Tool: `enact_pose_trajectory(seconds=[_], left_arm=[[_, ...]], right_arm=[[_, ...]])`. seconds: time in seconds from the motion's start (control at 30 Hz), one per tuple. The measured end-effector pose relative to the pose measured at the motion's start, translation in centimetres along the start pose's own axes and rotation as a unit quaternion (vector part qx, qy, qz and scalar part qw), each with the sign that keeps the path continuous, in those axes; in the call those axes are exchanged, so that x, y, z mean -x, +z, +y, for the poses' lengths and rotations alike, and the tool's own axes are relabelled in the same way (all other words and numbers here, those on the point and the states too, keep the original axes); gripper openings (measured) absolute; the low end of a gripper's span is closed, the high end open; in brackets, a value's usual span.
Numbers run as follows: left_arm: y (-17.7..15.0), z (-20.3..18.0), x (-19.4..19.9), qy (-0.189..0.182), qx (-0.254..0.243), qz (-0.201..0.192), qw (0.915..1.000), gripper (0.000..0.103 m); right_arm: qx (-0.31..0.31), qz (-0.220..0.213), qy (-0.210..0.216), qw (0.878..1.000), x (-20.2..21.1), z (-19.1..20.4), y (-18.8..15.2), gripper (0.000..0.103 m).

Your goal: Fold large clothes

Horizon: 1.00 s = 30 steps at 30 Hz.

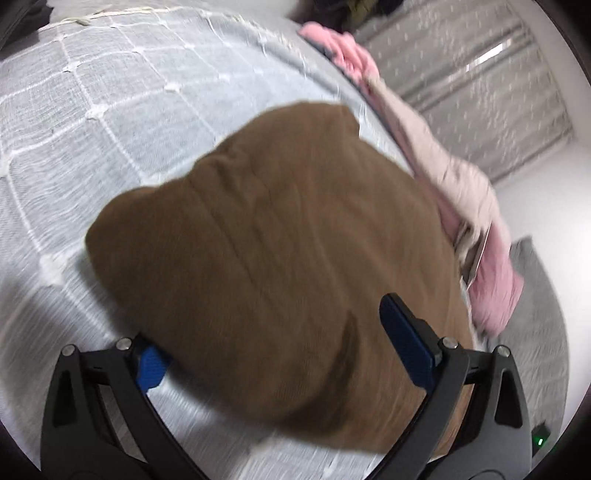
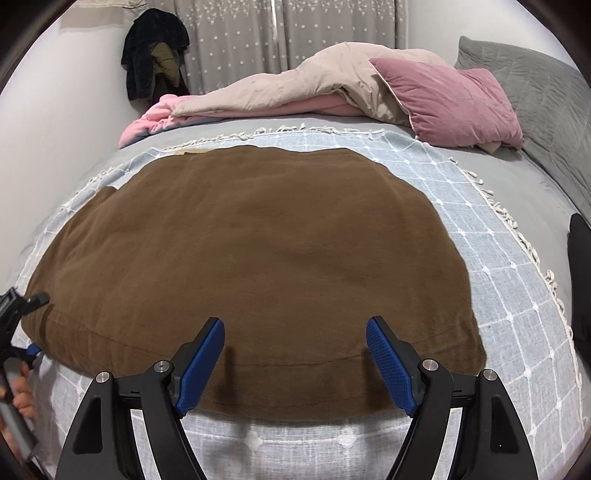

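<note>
Here is the brown garment (image 2: 243, 266), folded into a broad, flat bundle and lying on the pale blue checked blanket (image 2: 491, 236) that covers the bed (image 2: 517, 173). From the right wrist view it fills the middle of the bed, its near hem running just beyond the fingertips. The right tongs (image 2: 295, 332) hang over that near edge with jaws apart, blue pads (image 2: 201, 363) facing each other, nothing pressed between them; their shadows fall on the brown cloth below.

Over on the left, the view is blurred, but the left tongs (image 1: 275, 336) stand wide apart too. One blue pad (image 1: 406, 341) sits above the brown garment (image 1: 273, 251), the other down at its corner beside the blanket (image 1: 92, 122). The cloth lies between the jaws, yet neither pad pinches it. Whether a pad brushes the fabric I cannot tell.

In the right wrist view, the left tongs' dark frame (image 2: 18, 306) shows at the far left edge, right by the garment's corner, with fingers of a hand (image 2: 22, 395) below it.

Further back, a beige quilt (image 2: 332, 81) lies heaped over a pink blanket (image 2: 155, 118), a mauve pillow (image 2: 447, 103) leans against a grey pillow (image 2: 532, 92), and dark clothes (image 2: 155, 48) hang beside star-patterned curtains (image 2: 332, 26).
</note>
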<state>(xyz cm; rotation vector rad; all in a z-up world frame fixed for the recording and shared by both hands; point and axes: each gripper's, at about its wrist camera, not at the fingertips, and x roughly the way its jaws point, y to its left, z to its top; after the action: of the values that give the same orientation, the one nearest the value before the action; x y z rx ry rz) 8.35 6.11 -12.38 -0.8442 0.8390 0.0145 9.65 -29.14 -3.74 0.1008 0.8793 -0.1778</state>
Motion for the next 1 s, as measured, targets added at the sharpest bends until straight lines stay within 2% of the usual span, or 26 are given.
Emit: enact_pose_trajectory(seconds=[0.07,0.13,0.17,0.2,0.23,0.27,0.3,0.37,0.4,0.47,0.53,0.6,0.63,0.73,0.77,0.8,0.83,0.87,0.93,0.97,1.0], left_arm=[[0.2,0.3,-0.2,-0.005,0.013,-0.014,0.9998,0.087],[0.8,1.0,-0.3,0.003,0.039,-0.020,0.9990,0.049],[1.2,1.6,-0.5,-0.016,0.057,-0.013,0.9981,0.045],[1.4,1.6,-0.4,-0.018,0.059,-0.009,0.9980,0.040],[1.4,0.7,0.0,-0.011,0.039,-0.016,0.9991,0.034],[1.3,-0.1,0.6,-0.005,0.015,-0.028,0.9995,0.032],[0.8,-2.3,1.8,0.006,-0.036,-0.058,0.9977,0.030],[0.3,-4.7,3.2,-0.003,-0.084,-0.089,0.9925,0.028],[0.1,-6.1,4.0,-0.014,-0.104,-0.101,0.9893,0.028],[-0.4,-9.0,5.6,-0.039,-0.146,-0.120,0.9812,0.027],[-1.3,-12.4,6.8,-0.069,-0.193,-0.137,0.9692,0.027],[-2.7,-15.9,7.8,-0.108,-0.239,-0.143,0.9544,0.026],[-3.1,-17.4,8.0,-0.124,-0.258,-0.141,0.9476,0.026],[-5.8,-22.3,8.0,-0.178,-0.328,-0.122,0.9196,0.026],[-6.7,-23.7,7.6,-0.190,-0.346,-0.114,0.9116,0.026],[-8.4,-25.4,7.1,-0.209,-0.372,-0.097,0.8990,0.026],[-9.5,-26.6,6.6,-0.223,-0.390,-0.081,0.8899,0.026],[-10.4,-27.4,6.2,-0.230,-0.402,-0.069,0.8836,0.026],[-13.8,-29.1,4.5,-0.241,-0.445,-0.032,0.8617,0.027],[-15.1,-29.3,3.8,-0.243,-0.460,-0.016,0.8540,0.027],[-16.9,-29.5,2.2,-0.246,-0.472,0.019,0.8463,0.028]], right_arm=[[-0.004,-0.001,0.007,1.000,-0.1,0.1,0.1,0.080],[-0.011,-0.003,0.018,1.000,-0.2,0.2,0.2,0.080],[-0.016,-0.005,0.025,1.000,-0.3,0.2,0.2,0.080],[-0.021,-0.006,0.035,0.999,-0.3,0.2,0.2,0.080],[-0.025,-0.006,0.051,0.998,-0.4,0.2,0.2,0.080],[-0.028,-0.003,0.069,0.997,-0.4,0.2,0.2,0.080],[-0.035,0.004,0.114,0.993,-0.6,0.2,0.3,0.080],[-0.053,0.019,0.191,0.980,-1.0,0.2,0.3,0.079],[-0.059,0.025,0.219,0.974,-1.2,0.3,0.3,0.076],[-0.067,0.040,0.265,0.961,-1.9,0.6,0.3,0.064],[-0.069,0.064,0.287,0.953,-3.0,1.0,0.2,0.048],[-0.077,0.096,0.285,0.951,-4.5,1.1,0.0,0.040],[-0.091,0.109,0.293,0.946,-5.3,0.8,-0.1,0.037],[-0.136,0.121,0.326,0.928,-6.0,-0.9,0.2,0.036],[-0.151,0.116,0.331,0.924,-5.7,-1.8,0.5,0.036],[-0.166,0.103,0.330,0.924,-5.3,-2.9,0.8,0.037],[-0.182,0.083,0.327,0.924,-4.6,-4.5,1.2,0.038],[-0.199,0.062,0.323,0.923,-4.0,-6.2,1.5,0.040],[-0.246,0.024,0.312,0.917,-2.9,-10.0,1.6,0.056],[-0.271,0.009,0.306,0.912,-2.6,-11.9,1.4,0.060],[-0.307,-0.010,0.295,0.905,-2.2,-14.5,1.0,0.064]])
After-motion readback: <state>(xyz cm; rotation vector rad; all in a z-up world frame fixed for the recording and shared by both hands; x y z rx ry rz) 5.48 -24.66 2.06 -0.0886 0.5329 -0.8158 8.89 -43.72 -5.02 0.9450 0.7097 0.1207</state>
